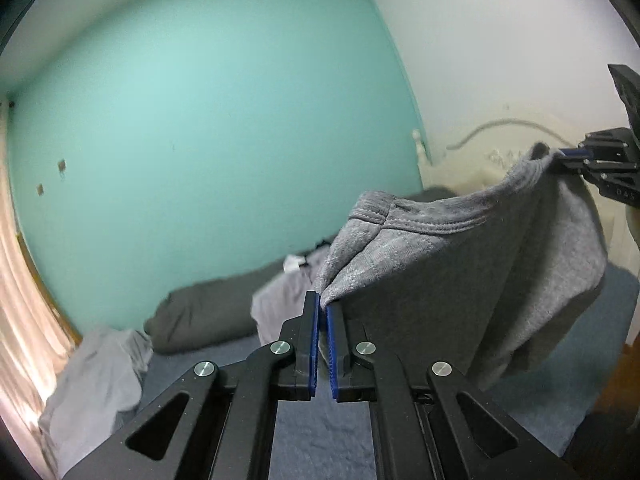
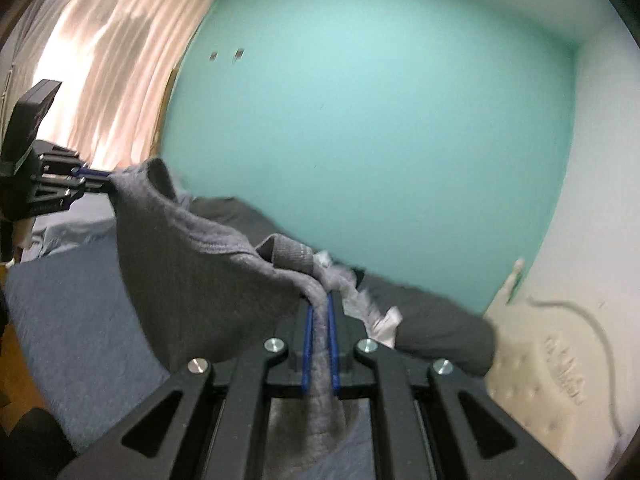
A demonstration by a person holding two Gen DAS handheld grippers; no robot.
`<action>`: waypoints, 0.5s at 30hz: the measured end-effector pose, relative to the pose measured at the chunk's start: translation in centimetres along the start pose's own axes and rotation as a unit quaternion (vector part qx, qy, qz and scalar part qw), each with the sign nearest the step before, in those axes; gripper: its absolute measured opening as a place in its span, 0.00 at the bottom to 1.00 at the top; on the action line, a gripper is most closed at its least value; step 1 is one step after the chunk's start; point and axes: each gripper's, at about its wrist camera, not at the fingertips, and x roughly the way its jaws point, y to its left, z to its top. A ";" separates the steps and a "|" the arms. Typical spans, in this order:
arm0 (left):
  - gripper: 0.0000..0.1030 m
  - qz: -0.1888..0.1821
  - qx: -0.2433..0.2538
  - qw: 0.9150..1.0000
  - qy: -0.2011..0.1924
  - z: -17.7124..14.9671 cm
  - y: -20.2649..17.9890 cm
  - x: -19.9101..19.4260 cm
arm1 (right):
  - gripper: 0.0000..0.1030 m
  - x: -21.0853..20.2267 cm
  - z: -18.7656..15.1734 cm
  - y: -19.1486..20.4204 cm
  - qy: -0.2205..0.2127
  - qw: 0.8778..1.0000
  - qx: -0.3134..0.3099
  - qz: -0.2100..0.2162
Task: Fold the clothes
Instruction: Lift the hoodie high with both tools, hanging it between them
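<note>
Basically both tongs pinch the grey shirt (image 1: pixel 460 264): left tongs (image 1: pixel 323 308) and right tongs (image 2: pixel 319 308) clamp opposite shoulders, spreading it above the bed (image 1: pixel 320 432) to fold.

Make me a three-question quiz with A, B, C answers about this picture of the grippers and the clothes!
1. Where is the grey sweatshirt?
A. Flat on the bed
B. Held up in the air
C. On the floor

2. What colour is the wall behind?
A. Turquoise
B. Yellow
C. Red

3. How many grippers hold the sweatshirt?
A. None
B. One
C. Two

Answers:
1. B, it hangs above the blue bed cover.
2. A, the wall is plainly turquoise.
3. C, the left gripper and the right gripper each have jaws shut on its fabric.
</note>
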 end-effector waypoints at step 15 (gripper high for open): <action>0.04 0.019 0.016 0.999 -0.035 3.3 -1.6 -8.9 | 0.06 -8.9 3.8 -1.1 -0.040 0.999 -0.007 -0.008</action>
